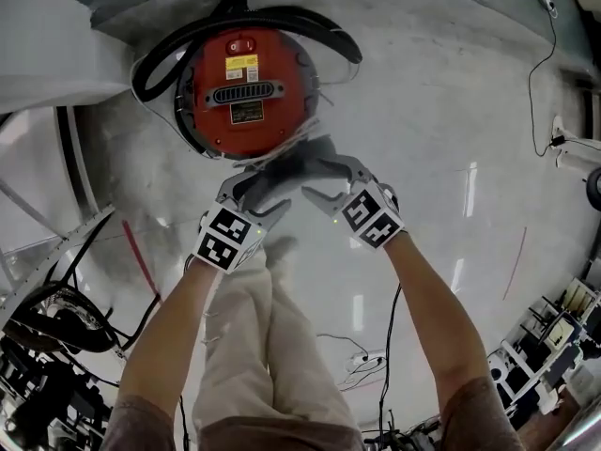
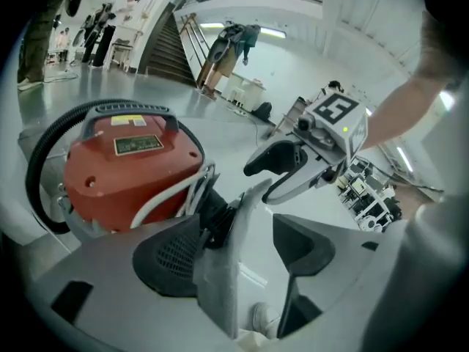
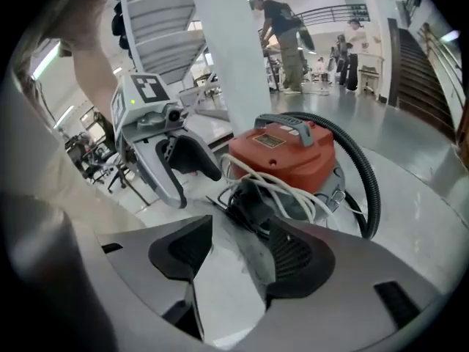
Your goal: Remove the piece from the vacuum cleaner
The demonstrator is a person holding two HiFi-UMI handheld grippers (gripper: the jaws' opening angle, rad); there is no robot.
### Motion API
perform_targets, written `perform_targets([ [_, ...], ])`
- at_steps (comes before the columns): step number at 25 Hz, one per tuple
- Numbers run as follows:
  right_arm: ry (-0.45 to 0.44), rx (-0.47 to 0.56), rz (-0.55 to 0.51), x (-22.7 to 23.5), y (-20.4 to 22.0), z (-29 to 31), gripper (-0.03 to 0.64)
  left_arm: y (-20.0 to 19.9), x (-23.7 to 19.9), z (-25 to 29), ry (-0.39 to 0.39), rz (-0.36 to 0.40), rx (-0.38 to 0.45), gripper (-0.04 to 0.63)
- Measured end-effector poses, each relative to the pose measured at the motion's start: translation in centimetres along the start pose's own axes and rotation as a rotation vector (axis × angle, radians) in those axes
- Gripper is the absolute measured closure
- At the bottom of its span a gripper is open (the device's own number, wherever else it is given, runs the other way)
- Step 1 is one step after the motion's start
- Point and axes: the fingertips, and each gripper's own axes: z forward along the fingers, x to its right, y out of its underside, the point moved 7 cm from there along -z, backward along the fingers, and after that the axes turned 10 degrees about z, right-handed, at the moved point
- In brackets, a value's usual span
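The grey piece (image 1: 293, 169) sits at the near edge of the red vacuum cleaner (image 1: 246, 92) on the floor. The left gripper (image 1: 252, 194) and right gripper (image 1: 336, 181) both straddle it. Each has its jaws apart, with only one pad touching the piece.

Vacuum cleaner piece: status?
Left gripper and right gripper open. Grey piece between both jaw pairs, black end by red vacuum cleaner. White cord bunched there.

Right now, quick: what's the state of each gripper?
Left gripper: open, grey piece between the jaws, touching one pad only.
Right gripper: open, same piece against one pad, not clamped.
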Motion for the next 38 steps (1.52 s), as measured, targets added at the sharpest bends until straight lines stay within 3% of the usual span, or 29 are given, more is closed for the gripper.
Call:
perform_targets([
  [4, -0.032, -0.117, -0.130, 0.0, 1.0, 2.4, 0.383, 1.8, 0.0, 1.9, 0.014, 0.009, -0.059, 0.307],
  [11, -0.071, -0.222, -0.232, 0.4, 1.9, 4.2, 0.414, 3.8, -0.4, 3.8, -0.014, 0.009, -0.141, 0.308],
  [16, -0.092, -0.242, -0.286, -0.1, 2.1, 4.7, 0.454, 3.3, -0.8, 3.9, -0.041, 0.040, -0.129, 0.377],
  [19, -0.089, -0.237, -0.282, -0.1, 1.8, 4.9, 0.462, 3.1, -1.0, 4.0, -0.014, 0.043, -0.144, 0.379],
  [22, -0.089, -0.239, -0.246, 0.0, 1.5, 5.0, 0.474, 3.0, -1.2, 3.8, 0.030, 0.025, -0.152, 0.437],
  [26, -0.092, -0.242, -0.188, 0.0, 1.7, 4.9, 0.515, 3.0, -1.2, 3.5, 0.045, 0.019, -0.158, 0.455],
  [38, -0.013, -0.192, 0.006, -0.8, 3.2, 4.6, 0.565, 3.5, -0.3, 3.2, -0.001, -0.004, -0.172, 0.517],
])
